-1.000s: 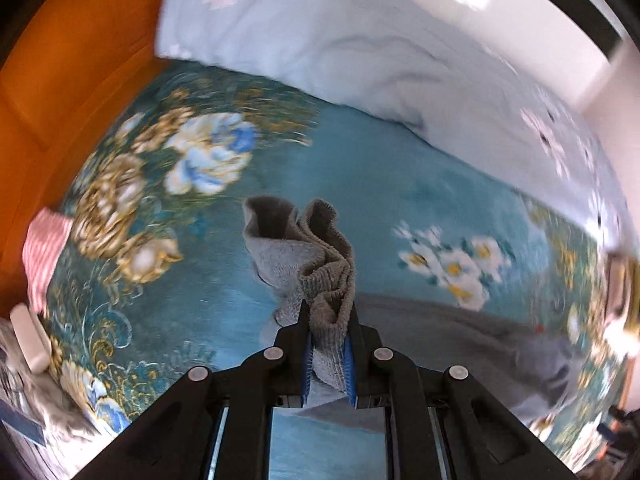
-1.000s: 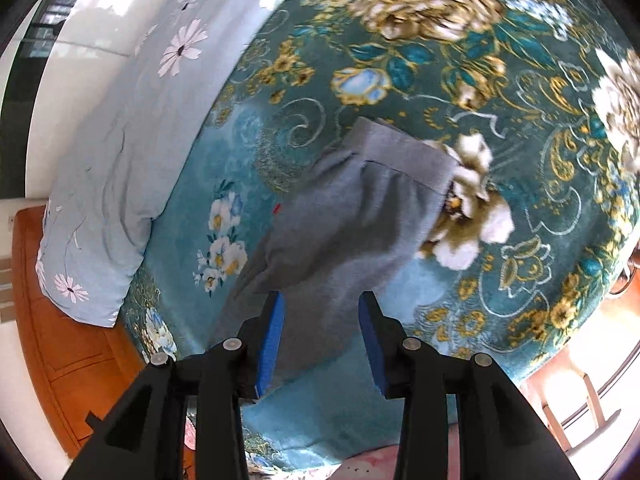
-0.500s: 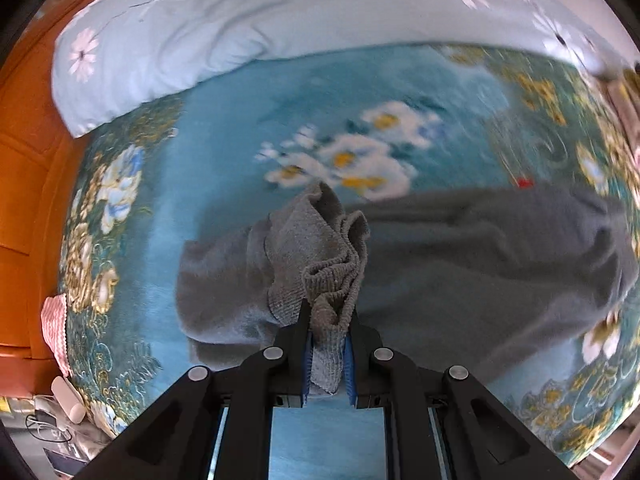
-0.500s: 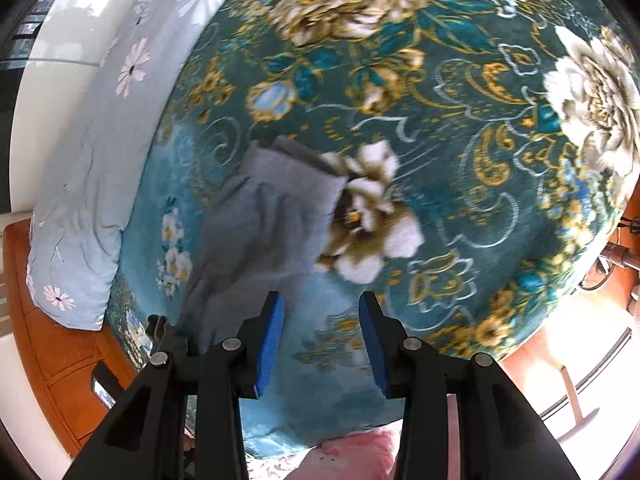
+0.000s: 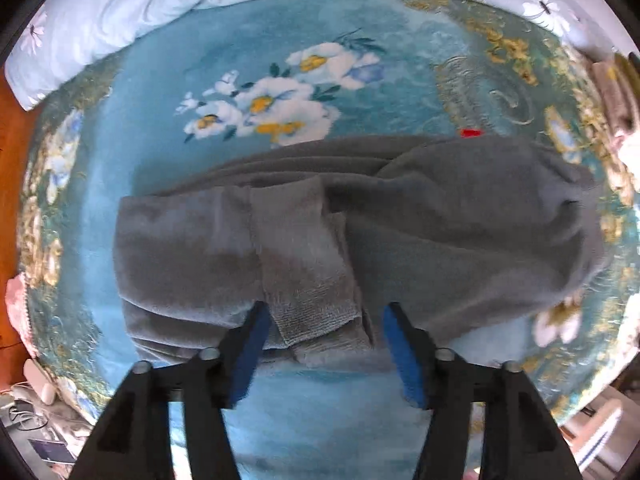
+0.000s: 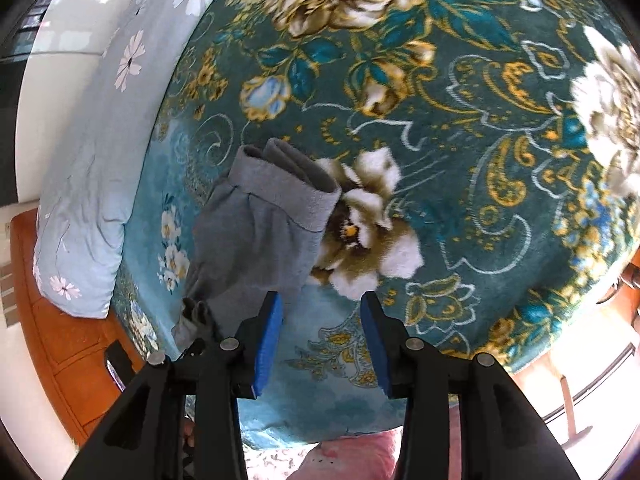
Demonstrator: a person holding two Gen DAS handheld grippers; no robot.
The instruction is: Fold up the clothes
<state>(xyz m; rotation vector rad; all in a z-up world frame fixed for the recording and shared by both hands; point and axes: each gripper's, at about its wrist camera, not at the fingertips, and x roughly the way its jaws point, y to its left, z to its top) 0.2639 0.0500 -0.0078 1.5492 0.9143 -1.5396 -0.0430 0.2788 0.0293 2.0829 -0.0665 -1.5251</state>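
Note:
A grey knit garment [image 5: 440, 232] lies spread across the teal flowered blanket [image 5: 280, 52]. One end is folded back over it, and that end's ribbed cuff [image 5: 316, 308] rests flat on top. My left gripper [image 5: 324, 320] points down over the cuff with its jaws opening. The cuff lies between the blue pads [image 5: 252, 340], which do not press on it. In the right wrist view the garment [image 6: 260, 232] lies left of centre with its hem towards the blanket's middle. My right gripper [image 6: 322, 308] hovers beside the garment's near edge, jaws opening, nothing between them.
A pale blue flowered duvet [image 5: 120, 20] [image 6: 88, 160] runs along the far side of the bed. An orange wooden bed frame [image 6: 60, 340] borders it. Pink cloth [image 6: 352, 456] lies at the near edge, and folded cloths [image 5: 612, 88] sit at the right.
The left gripper carried the bunched cuff over the garment, came down, and let it go; its jaws spread wide. The right gripper slid along the blanket and widened slightly.

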